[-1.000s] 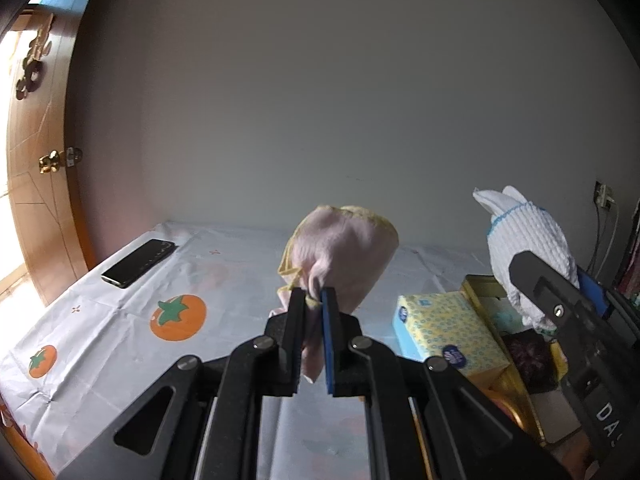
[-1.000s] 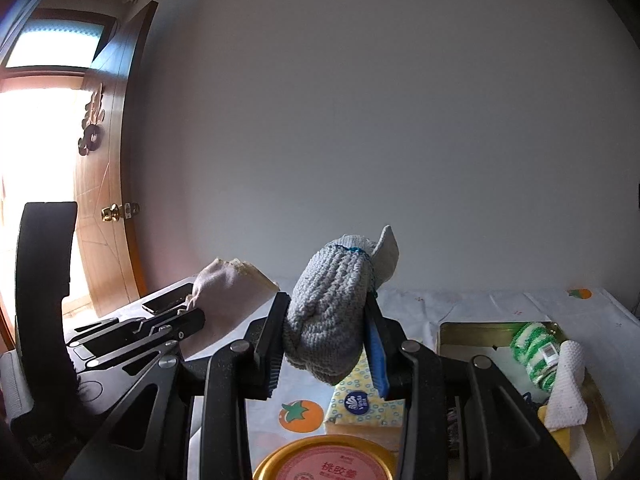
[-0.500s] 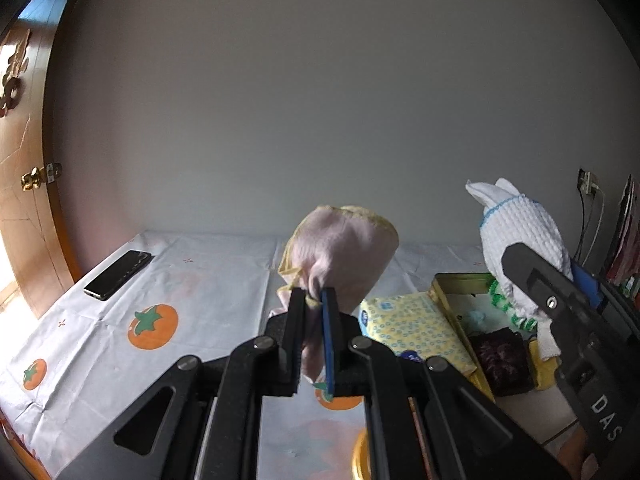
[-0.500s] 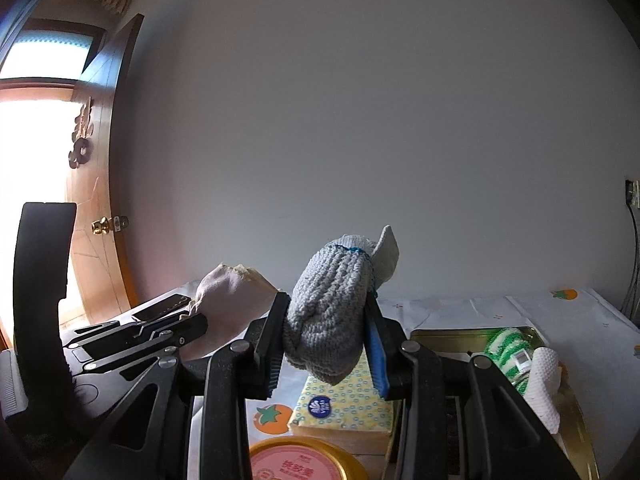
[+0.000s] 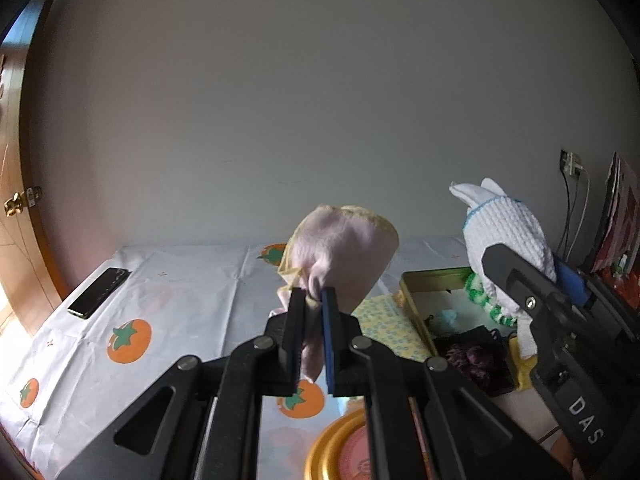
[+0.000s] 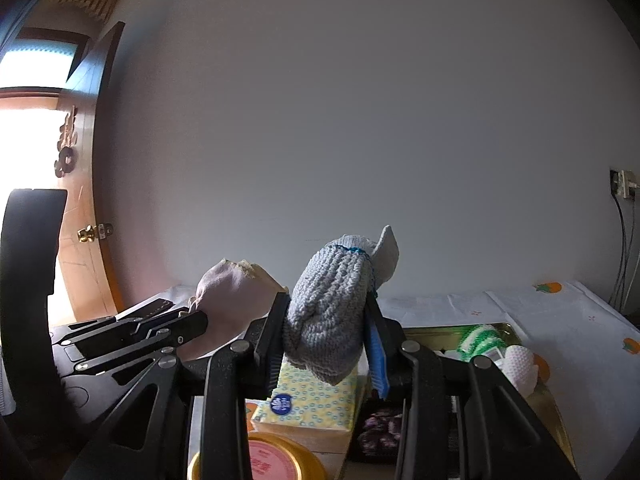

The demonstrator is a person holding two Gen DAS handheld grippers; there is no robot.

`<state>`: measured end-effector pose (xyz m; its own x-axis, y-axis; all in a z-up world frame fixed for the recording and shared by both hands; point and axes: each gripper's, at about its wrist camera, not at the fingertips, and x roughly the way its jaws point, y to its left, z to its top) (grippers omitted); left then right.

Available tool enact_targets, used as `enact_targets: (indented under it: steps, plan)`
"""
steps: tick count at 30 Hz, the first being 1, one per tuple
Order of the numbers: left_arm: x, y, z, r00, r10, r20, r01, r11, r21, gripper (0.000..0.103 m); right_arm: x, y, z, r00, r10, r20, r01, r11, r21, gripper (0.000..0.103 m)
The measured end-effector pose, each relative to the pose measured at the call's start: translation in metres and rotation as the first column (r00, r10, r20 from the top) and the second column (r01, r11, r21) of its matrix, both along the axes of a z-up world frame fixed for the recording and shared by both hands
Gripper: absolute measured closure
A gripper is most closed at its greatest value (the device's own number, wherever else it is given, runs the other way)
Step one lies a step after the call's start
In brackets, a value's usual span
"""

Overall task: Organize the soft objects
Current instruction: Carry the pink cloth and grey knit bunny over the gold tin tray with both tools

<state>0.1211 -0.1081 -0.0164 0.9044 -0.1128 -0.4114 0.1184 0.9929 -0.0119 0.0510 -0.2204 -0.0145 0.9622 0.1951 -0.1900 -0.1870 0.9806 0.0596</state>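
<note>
My left gripper is shut on a pink cloth with a yellow hem and holds it above the table; the cloth also shows in the right wrist view. My right gripper is shut on a white knitted glove with a blue band, held in the air; it appears at the right of the left wrist view. A gold tin box on the table holds a green-white knitted item, a white item and a dark purple item.
The table has a white cloth with orange persimmon prints. A yellow tissue pack lies left of the tin. A round gold lid with a pink label is near the front. A phone lies at the far left. Wall socket and cables are at the right.
Both grippers have swung to the right with their cloths still held. The tin box and tissue pack have come more into view; the phone and door have shifted left.
</note>
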Motion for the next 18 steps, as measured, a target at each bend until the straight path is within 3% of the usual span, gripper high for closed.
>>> enact_targets:
  steps: [18]
  plan:
    - [0.009, -0.045, 0.001, 0.997, -0.079, -0.02, 0.079, 0.996, 0.031, 0.097, 0.003, -0.038, -0.002, 0.997, -0.079, -0.011, 0.08, 0.997, 0.018, 0.065]
